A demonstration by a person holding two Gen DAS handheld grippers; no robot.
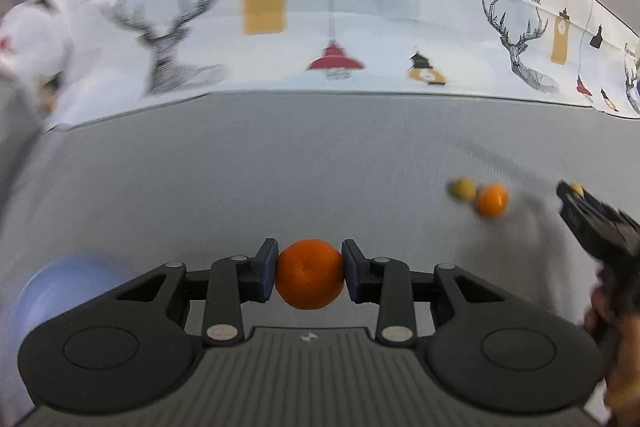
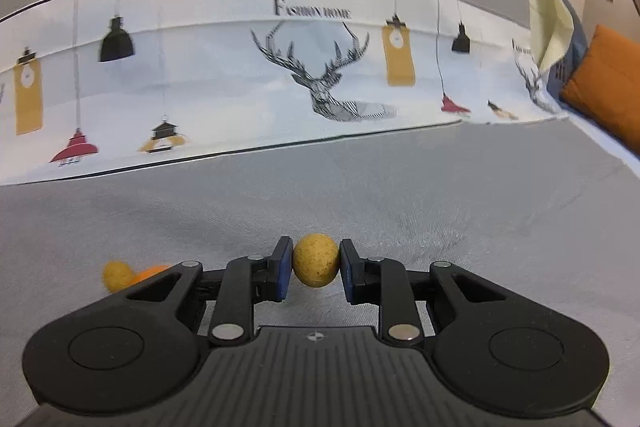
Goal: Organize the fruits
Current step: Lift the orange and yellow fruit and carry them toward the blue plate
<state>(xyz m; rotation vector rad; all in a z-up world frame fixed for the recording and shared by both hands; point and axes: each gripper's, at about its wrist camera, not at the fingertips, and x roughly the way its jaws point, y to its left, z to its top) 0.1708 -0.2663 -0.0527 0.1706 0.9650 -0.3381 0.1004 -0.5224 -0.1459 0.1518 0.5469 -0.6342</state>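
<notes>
Both claws loaded over grey cloth [image 2: 440, 195].
Left gripper [image 1: 309, 273] clamps a round orange [image 1: 309, 277]; only its view shows a blue bowl [image 1: 60, 283] at lower left. Right gripper [image 2: 315, 263] pinches a speckled yellow fruit [image 2: 315, 259].

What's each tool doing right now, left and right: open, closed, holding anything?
Left tool: closed on an orange, pads pressing both sides.
Right tool: closed on a small yellow fruit.
</notes>
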